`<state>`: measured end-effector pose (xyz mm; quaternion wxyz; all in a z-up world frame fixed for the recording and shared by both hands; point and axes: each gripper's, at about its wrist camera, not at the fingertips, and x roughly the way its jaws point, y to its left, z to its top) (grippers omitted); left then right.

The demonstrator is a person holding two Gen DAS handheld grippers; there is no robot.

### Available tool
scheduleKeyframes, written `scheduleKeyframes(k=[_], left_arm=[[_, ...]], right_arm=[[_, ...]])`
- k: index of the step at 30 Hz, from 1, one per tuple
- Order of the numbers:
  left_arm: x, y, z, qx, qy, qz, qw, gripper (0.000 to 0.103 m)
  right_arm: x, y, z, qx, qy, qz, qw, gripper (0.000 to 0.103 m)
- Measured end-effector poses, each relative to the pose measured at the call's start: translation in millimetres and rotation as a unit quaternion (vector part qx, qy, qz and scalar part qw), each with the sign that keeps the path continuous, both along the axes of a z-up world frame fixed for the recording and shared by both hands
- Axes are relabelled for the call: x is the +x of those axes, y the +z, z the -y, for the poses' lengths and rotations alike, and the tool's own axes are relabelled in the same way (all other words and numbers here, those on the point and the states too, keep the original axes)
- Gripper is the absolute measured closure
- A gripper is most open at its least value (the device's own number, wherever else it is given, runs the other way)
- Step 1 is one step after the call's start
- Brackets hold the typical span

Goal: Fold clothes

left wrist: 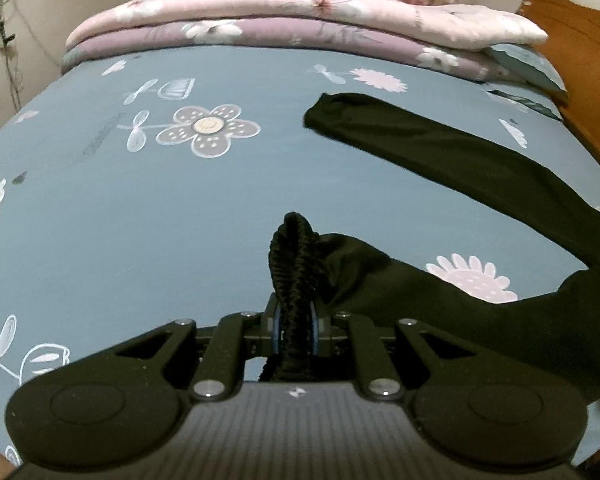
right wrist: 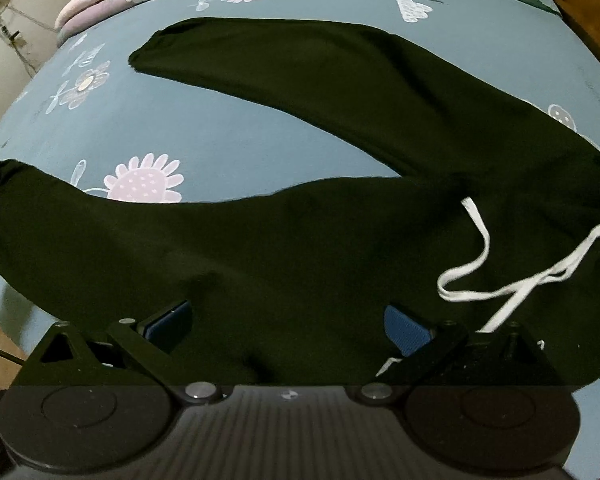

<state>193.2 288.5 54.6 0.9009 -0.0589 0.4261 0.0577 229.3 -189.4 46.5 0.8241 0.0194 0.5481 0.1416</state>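
Covering the bed [left wrist: 100, 208] is a blue-grey sheet printed with flowers; folded pink quilts [left wrist: 284, 20] are stacked at its far end, by a curtain. Black trousers [right wrist: 300, 248] are spread on it, legs apart. Left gripper [left wrist: 295, 326] is clenched on one ribbed cuff [left wrist: 294, 248]; right gripper [right wrist: 288, 330] is released above the trousers.
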Motion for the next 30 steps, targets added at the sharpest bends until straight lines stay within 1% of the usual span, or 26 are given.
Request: scheduleKeyframes(k=[2,6,10,13,15,18,20,21,23,25,27,30], left_arm=[[-1,-4,-6,-0.001,0.01,-0.008,0.9999,0.091],[-11,-14,-24,-0.006,0.052,-0.024,0.9984,0.09],[-18,-16,-47,-0.009,0.091,-0.033,0.9952,0.09],[-18,-25,-53,-0.013,0.098,-0.051,0.9938,0.089],[-13,-33,-50,-0.001,0.093,-0.071,0.9931,0.089],[-6,-45,-48,0.007,0.095,-0.089,0.9915,0.089],[-5,-50,-48,0.007,0.097,-0.097,0.9905,0.089],[-4,-51,-49,0.006,0.099,-0.1,0.99,0.089],[-2,-52,-50,0.005,0.103,-0.105,0.9891,0.087],[0,-53,-50,0.004,0.102,-0.112,0.9884,0.086],[1,-53,-50,0.007,0.103,-0.117,0.9877,0.086],[3,-51,-47,0.013,0.103,-0.121,0.9872,0.086]], right_arm=[[-1,-1,3,0.0,-0.006,-0.002,1.0,0.0],[-3,-5,10,0.0,-0.022,-0.011,1.0,0.0],[-3,-13,17,0.0,-0.038,-0.017,0.999,0.0],[-3,-18,22,-0.002,-0.045,-0.016,0.999,0.0],[-3,-21,26,-0.004,-0.051,-0.012,0.999,0.0],[-9,-21,42,-0.01,-0.076,0.01,0.997,0.0],[-16,-19,65,-0.016,-0.108,0.031,0.994,0.001],[-19,-18,76,-0.019,-0.124,0.042,0.991,0.004],[-28,-16,107,-0.023,-0.175,0.063,0.982,0.012],[-35,-19,143,-0.02,-0.234,0.068,0.97,0.024],[-43,-23,178,-0.014,-0.291,0.071,0.954,0.028],[-57,-34,220,0.016,-0.349,0.079,0.933,0.028]])
